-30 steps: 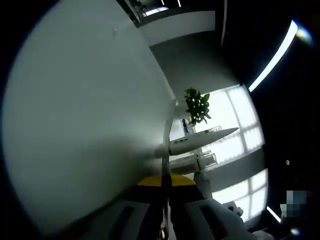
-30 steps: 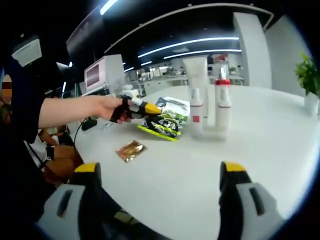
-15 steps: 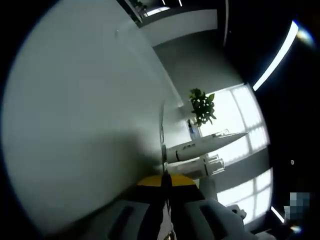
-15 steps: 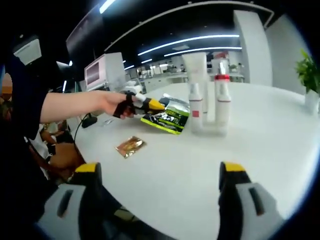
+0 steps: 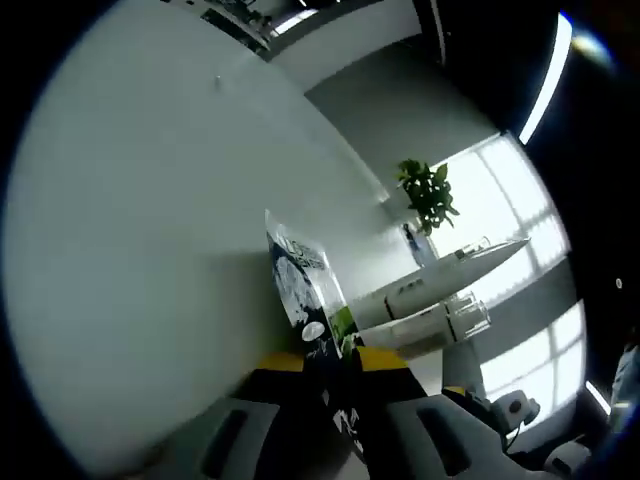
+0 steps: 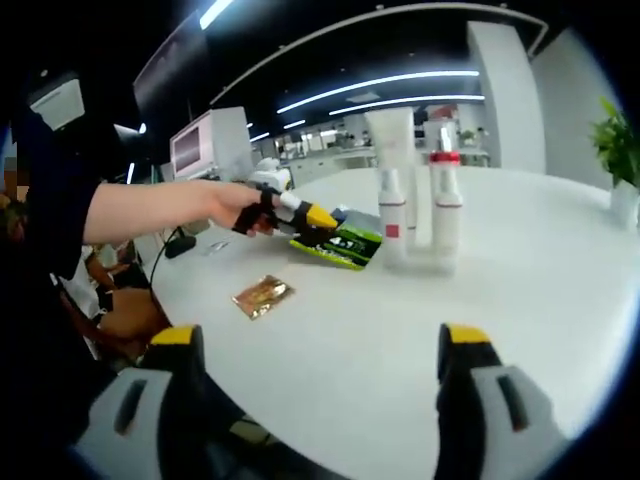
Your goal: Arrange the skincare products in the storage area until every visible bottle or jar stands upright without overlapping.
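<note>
Two white pump bottles, one with a red label (image 6: 392, 220) and one with a red collar (image 6: 444, 215), stand upright on the white table (image 6: 540, 260), with a tall white tube (image 6: 392, 135) behind them. Left of them, my left gripper (image 6: 318, 217) is shut on a green and black packet (image 6: 347, 244), held low and nearly flat over the table. In the left gripper view the packet (image 5: 303, 285) sticks out of the closed jaws of my left gripper (image 5: 330, 362), and the bottles (image 5: 440, 275) appear sideways beyond it. My right gripper (image 6: 320, 370) is open and holds nothing, well short of the bottles.
A small gold sachet (image 6: 261, 296) lies on the table nearer to me. A potted plant (image 6: 620, 150) stands at the right edge and also appears as the plant (image 5: 428, 195) in the left gripper view. A person's arm (image 6: 150, 215) reaches in from the left. A white machine (image 6: 205, 145) stands behind.
The left gripper has shifted right and lowered the green packet from a raised tilt to nearly flat beside the bottles. The right gripper has stayed put.
</note>
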Demonstrator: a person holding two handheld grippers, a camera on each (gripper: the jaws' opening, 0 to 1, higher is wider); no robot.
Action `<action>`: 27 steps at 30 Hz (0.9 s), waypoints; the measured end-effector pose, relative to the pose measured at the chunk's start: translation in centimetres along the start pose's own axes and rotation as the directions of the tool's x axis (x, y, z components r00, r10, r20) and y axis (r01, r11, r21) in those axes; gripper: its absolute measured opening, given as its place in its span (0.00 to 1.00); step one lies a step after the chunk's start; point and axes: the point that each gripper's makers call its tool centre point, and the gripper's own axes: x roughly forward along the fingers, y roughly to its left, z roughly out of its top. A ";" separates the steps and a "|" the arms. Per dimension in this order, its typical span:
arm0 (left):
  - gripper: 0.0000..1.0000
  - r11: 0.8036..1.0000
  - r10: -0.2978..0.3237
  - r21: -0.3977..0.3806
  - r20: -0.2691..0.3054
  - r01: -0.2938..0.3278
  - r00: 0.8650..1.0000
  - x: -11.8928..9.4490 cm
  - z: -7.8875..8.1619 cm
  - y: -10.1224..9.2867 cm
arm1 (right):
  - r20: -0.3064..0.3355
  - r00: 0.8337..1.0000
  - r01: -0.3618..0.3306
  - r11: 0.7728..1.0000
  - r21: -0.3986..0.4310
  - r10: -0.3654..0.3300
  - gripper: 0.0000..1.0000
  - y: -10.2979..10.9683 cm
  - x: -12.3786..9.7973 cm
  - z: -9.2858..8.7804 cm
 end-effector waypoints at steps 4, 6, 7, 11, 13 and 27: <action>0.21 0.999 0.020 0.033 0.003 -0.020 1.000 -0.3 0.0 0.1 | -0.004 1.000 -0.006 1.000 -0.004 0.006 0.97 0.4 0.1 -0.1; 0.22 0.996 0.049 0.072 -0.007 -0.048 0.999 -0.8 -0.2 0.3 | -0.003 1.000 -0.008 1.000 -0.005 0.008 0.97 0.4 0.0 -0.1; 0.23 0.993 0.067 0.099 -0.008 -0.066 0.998 -1.0 -0.2 0.5 | -0.002 1.000 -0.008 1.000 -0.006 0.008 0.97 0.4 0.0 -0.1; 0.30 0.967 0.154 0.208 -0.002 -0.150 0.988 -2.2 -0.1 1.0 | 0.002 1.000 -0.011 1.000 -0.006 0.011 0.97 0.6 0.1 0.1; 0.31 0.954 0.178 0.247 -0.003 -0.172 0.984 -2.7 0.0 0.9 | 0.003 1.000 -0.013 1.000 -0.009 0.013 0.97 0.7 0.1 0.1; 0.15 0.726 0.263 0.645 0.060 -0.239 0.963 -2.3 1.6 -0.2 | 0.002 1.000 -0.023 1.000 -0.016 0.023 0.96 1.6 0.0 0.2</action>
